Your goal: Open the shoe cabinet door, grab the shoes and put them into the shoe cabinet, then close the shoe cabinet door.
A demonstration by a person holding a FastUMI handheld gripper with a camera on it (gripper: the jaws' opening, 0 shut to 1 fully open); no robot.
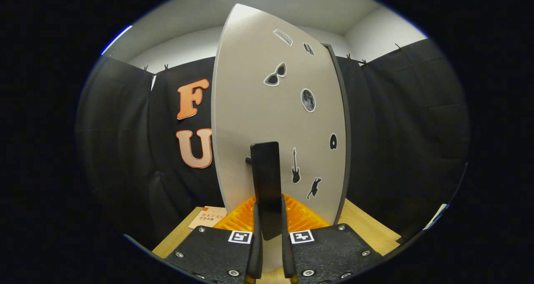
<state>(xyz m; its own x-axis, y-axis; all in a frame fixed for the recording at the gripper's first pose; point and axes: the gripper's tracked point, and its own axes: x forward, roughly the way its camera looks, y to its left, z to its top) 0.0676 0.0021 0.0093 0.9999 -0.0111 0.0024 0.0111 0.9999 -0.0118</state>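
The black cloth wall point(396, 121) of the booth wraps round behind everything, from nine o'clock across to three o'clock. In front of it stands the shoe cabinet door point(267, 121), a pale grey panel swung toward me and seen at a slant, its dark edge running down at about two o'clock from my tool. Small black-and-white stickers are scattered over the door: sunglasses point(275, 75) high at twelve o'clock, a round moon point(308, 100) just below and to the right of them, a guitar point(295, 166) and a cat point(314, 188) lower down at one o'clock. Below the door lies the wooden bench point(367, 225), showing at five and seven o'clock. A ribbed orange piece point(302, 217) sits at the foot of the door, just ahead of my fingers. A booklet point(207, 217) lies flat on the bench at ten o'clock from my tool, near the orange piece. The door's dark upright handle point(265, 184) stands out from the panel on a short post, straight ahead at twelve o'clock. My tool point(271, 250) is clenched on that handle, both fingers point(254, 250) pressing its lower end from either side.
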